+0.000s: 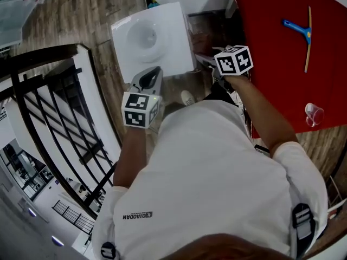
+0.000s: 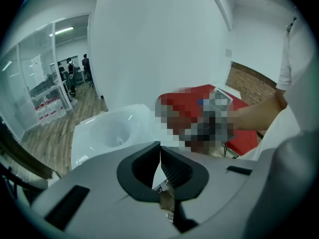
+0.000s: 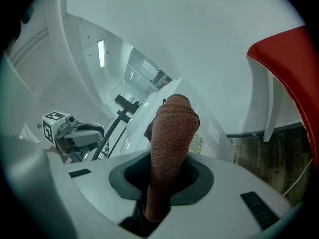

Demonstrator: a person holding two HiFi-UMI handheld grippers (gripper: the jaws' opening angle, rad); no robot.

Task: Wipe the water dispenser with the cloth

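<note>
The white water dispenser (image 1: 152, 39) is seen from above, its top holding a round recess (image 2: 114, 131). My left gripper (image 1: 153, 72) hovers over the near edge of that top; its jaws (image 2: 160, 156) are shut with nothing between them. My right gripper (image 1: 219, 75) is at the dispenser's right side, below its marker cube (image 1: 234, 60). It is shut on a brown cloth (image 3: 169, 133) that sticks out past the jaws toward the dispenser's white side panel (image 3: 214, 133). The left gripper (image 3: 75, 133) also shows in the right gripper view.
A red table (image 1: 282, 53) stands right of the dispenser with a blue-handled tool (image 1: 303, 31) and a clear cup (image 1: 314, 112) on it. A black railing (image 1: 49, 107) runs along the left. The floor is wood plank (image 1: 81, 15).
</note>
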